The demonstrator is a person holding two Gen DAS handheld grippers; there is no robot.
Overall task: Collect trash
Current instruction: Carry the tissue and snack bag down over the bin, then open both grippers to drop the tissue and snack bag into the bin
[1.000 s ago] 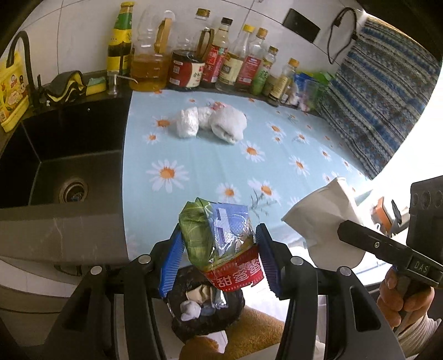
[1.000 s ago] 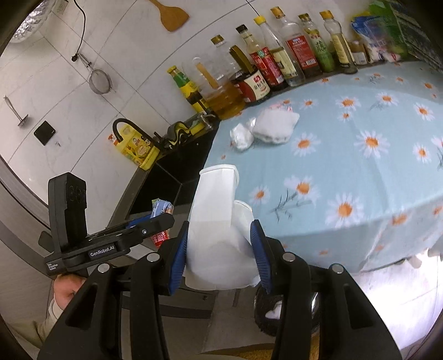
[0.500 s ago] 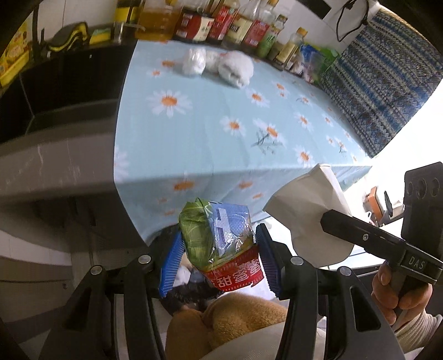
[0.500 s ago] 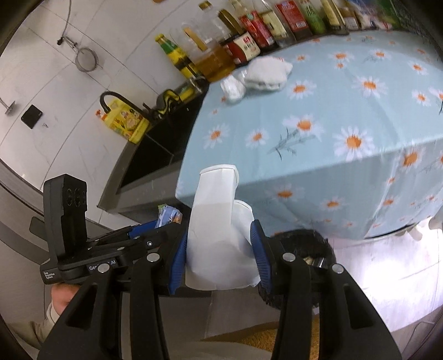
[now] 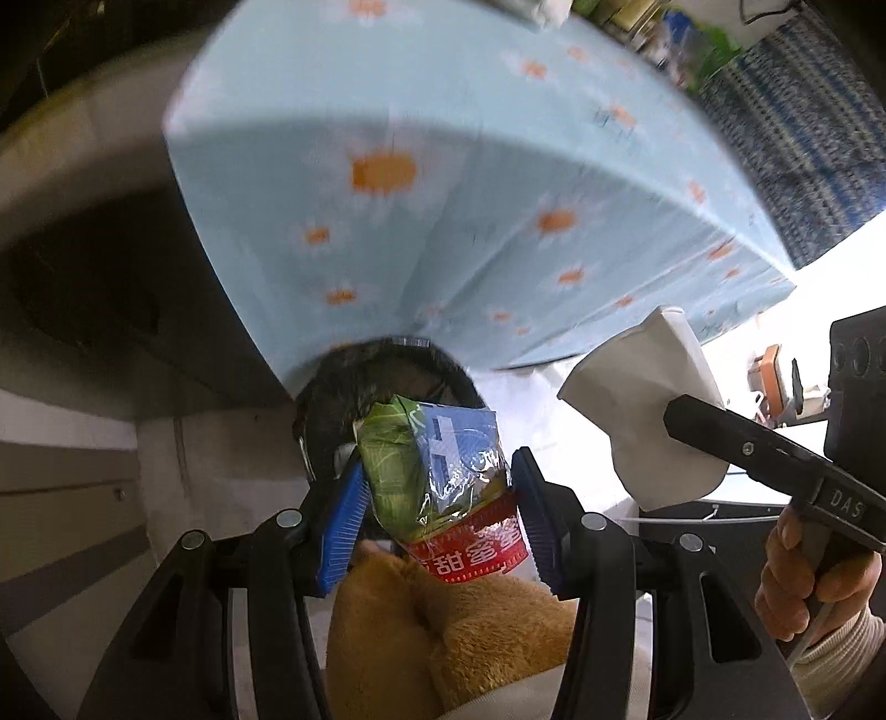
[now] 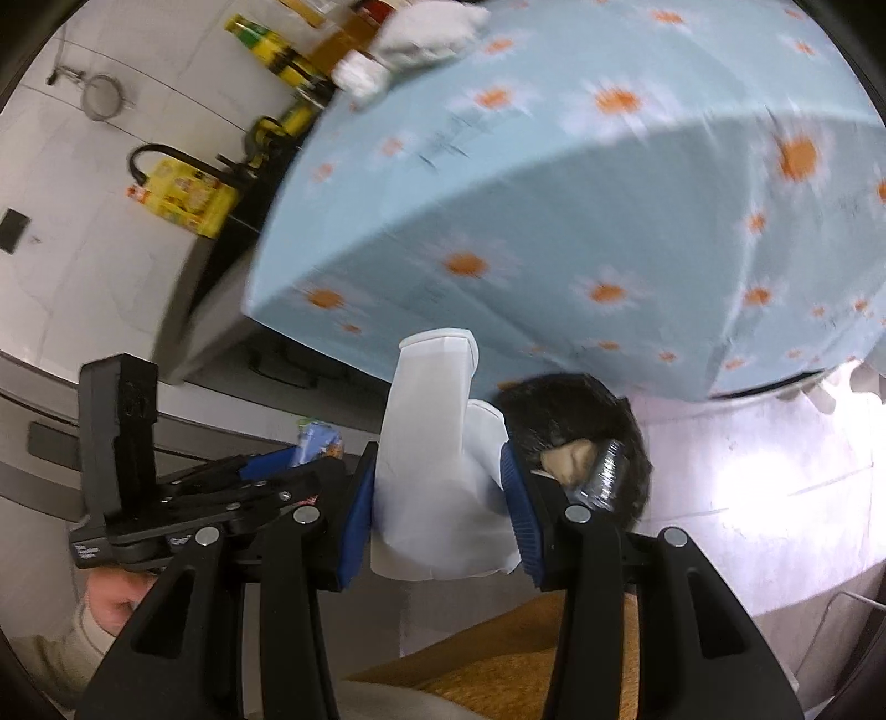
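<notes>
- Trash in both tongs — left gripper clamped on a crinkly snack wrapper, right gripper clamped on a crumpled white paper carton.
- Black-lined trash bin sits on the floor just ahead of the left tongs, under the overhang of the daisy tablecloth; for the right tongs it is ahead and slightly right.
- Both pieces held tips-forward and low — likely lining up a drop into the bin.
- More white wads left on the table, well beyond the tongs.

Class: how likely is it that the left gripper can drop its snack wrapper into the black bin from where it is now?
Probably yes. The left gripper holds the snack wrapper just in front of the black bin, whose mouth shows beyond it, with nothing between; the tablecloth overhangs behind.
</notes>
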